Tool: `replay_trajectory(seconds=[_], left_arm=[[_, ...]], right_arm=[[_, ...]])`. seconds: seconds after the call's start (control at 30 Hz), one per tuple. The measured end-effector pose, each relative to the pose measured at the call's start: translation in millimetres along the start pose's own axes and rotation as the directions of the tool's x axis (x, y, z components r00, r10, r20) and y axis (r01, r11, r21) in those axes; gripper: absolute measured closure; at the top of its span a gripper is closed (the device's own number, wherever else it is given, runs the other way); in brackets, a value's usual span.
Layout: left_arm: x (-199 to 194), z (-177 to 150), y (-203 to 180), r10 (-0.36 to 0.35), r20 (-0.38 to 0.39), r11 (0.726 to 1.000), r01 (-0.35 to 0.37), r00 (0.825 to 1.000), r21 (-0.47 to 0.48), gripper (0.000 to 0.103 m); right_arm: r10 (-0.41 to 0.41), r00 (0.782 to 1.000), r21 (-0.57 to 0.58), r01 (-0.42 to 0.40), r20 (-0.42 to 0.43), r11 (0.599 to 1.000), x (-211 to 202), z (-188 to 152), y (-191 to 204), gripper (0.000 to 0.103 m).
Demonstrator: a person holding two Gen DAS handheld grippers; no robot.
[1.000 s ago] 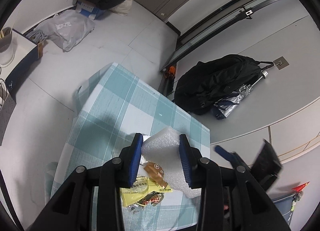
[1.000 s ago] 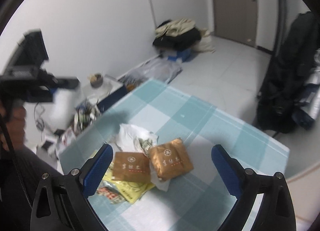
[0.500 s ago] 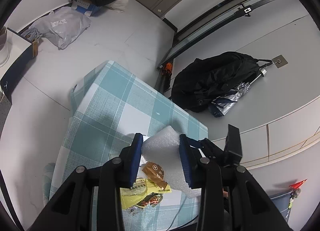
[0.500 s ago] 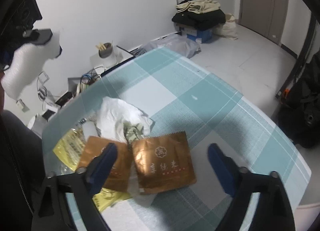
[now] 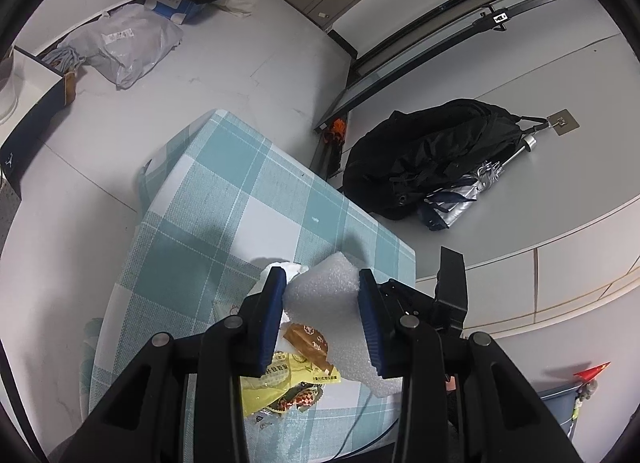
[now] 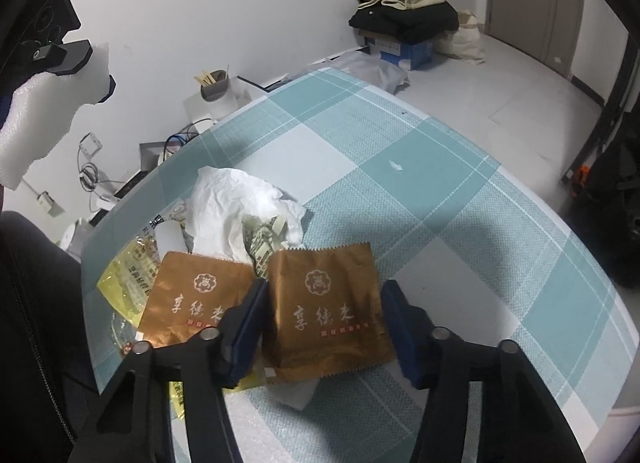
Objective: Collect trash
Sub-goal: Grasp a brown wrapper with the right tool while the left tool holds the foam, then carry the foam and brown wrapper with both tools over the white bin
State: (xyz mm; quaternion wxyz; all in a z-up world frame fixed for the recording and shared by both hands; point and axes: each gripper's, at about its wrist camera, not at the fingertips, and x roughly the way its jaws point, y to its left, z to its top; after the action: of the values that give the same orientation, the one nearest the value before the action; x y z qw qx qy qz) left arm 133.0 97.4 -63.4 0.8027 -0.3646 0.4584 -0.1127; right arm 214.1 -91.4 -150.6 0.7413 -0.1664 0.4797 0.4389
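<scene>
The left claw (image 5: 322, 317) is clamped on a white foam piece (image 5: 332, 295), lifted above the desk (image 5: 240, 199). The right claw (image 6: 324, 323) is half open and closing, jaws either side of a brown packet (image 6: 326, 307) lying flat. A second packet (image 6: 192, 295) overlaps at 9 o'clock; tissue (image 6: 228, 203) lies at 11, yellow wrapper (image 6: 128, 275) beyond.

From the right wrist view I cannot tell whether the blue pads (image 6: 248, 327) press the right-hand brown sachet (image 6: 326, 311); its lower edge is cut by the jaws' arms. The yellow wrapper (image 6: 128, 279) lies mostly under the other brown sachet (image 6: 196, 299). The crumpled white paper (image 6: 224, 211) hides part of a printed packet (image 6: 264, 239), unreadable. The foam piece (image 5: 332, 315) covers the bench (image 5: 224, 199) behind it.
</scene>
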Motion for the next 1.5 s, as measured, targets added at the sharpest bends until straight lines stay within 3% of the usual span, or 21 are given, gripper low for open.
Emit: replay_trajectory(seconds=[0.37,0.57,0.87,1.07,1.33,1.5], left_arm=[[0,-4,-7,0.015,0.014,1.0,-0.016,1.0,0.018,0.072],[1,-7,-12,0.023,0.022,0.999,-0.024,0.999,0.036,0.072],[1,-11,-27,0.039,0.056,0.996,-0.044,0.998,0.083,0.072],[-1,-18,-42,0.039,0.09,0.992,-0.05,0.995,0.12,0.072],[2,-41,-83,0.056,0.141,0.973,-0.086,0.988,0.214,0.072],[5,-63,-126,0.017,0.126,0.963,-0.05,0.992,0.266,0.072]], right_arm=[[0.002,1.0,0.059,-0.003,0.018,0.998,-20,-10,-1,0.063],[0.007,0.999,0.083,-0.01,0.035,0.996,-32,-16,0,0.063],[-0.003,0.99,0.115,-0.014,0.142,0.993,-82,-22,18,0.063],[-0.031,0.965,0.158,-0.011,0.261,0.987,-139,-37,43,0.065],[-0.054,0.907,0.245,-0.055,0.417,0.968,-230,-79,80,0.065],[-0.112,0.855,0.286,-0.043,0.506,0.957,-296,-115,102,0.065]])
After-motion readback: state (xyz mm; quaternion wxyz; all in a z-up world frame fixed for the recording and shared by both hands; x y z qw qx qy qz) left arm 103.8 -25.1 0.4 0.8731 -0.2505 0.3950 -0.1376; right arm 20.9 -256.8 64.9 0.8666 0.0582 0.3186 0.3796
